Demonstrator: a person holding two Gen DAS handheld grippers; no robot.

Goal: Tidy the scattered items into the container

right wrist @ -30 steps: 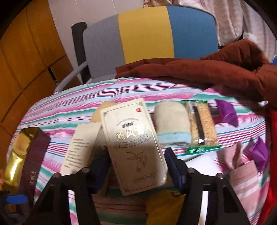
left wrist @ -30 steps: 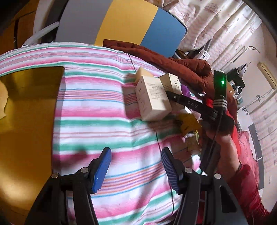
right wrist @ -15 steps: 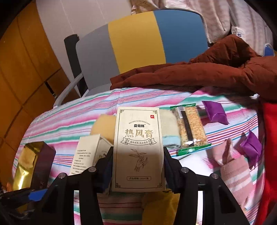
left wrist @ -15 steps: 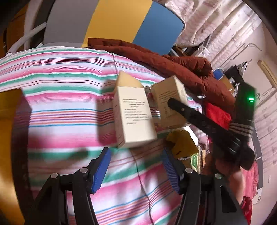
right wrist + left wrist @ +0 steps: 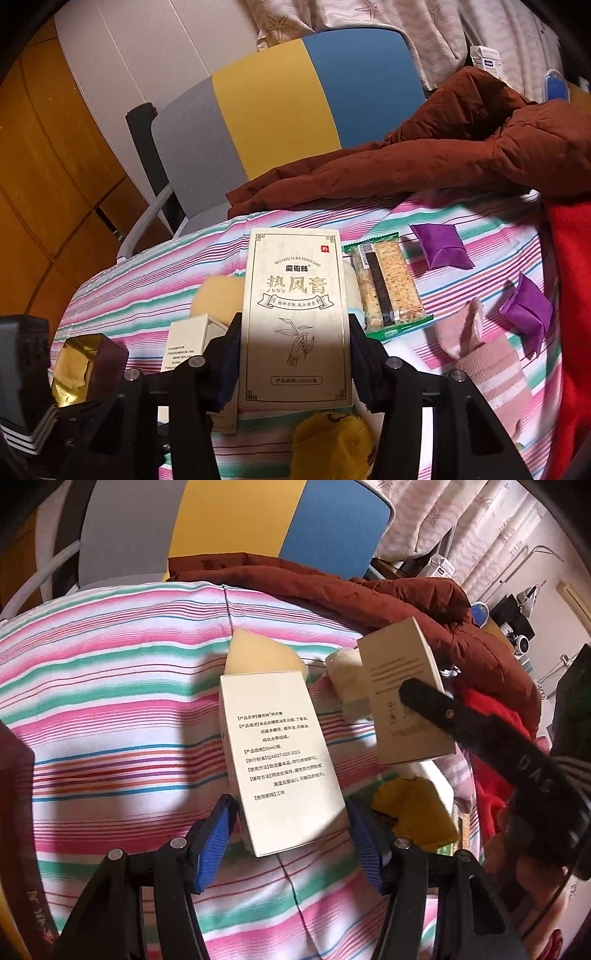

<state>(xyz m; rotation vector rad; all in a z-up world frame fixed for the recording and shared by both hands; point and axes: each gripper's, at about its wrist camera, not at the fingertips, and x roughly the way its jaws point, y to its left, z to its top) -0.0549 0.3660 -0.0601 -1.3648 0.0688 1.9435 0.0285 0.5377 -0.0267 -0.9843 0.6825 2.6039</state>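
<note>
A cream carton with printed text (image 5: 280, 760) lies on the striped cloth (image 5: 110, 701). Its near end sits between the blue pads (image 5: 218, 834) of my left gripper (image 5: 291, 838), which is open around it with a gap at the sides. My right gripper (image 5: 295, 354) is shut on a second cream carton (image 5: 295, 317), held upright above the cloth; the left wrist view shows that carton (image 5: 402, 698) and a black finger (image 5: 480, 731). The gold-lined dark box (image 5: 85, 365) stands at the left.
On the cloth lie a yellow sponge (image 5: 258, 653), a rolled white sock (image 5: 347, 679), a cracker packet (image 5: 388, 284), two purple sachets (image 5: 441, 245), a pink sock (image 5: 487, 365) and a yellow cloth (image 5: 332, 443). A brown jacket (image 5: 424, 162) and a chair (image 5: 277, 103) are behind.
My left gripper has travelled away from the gold box to the lying carton and now straddles its end. The right gripper has rolled its carton upright and raised it a little.
</note>
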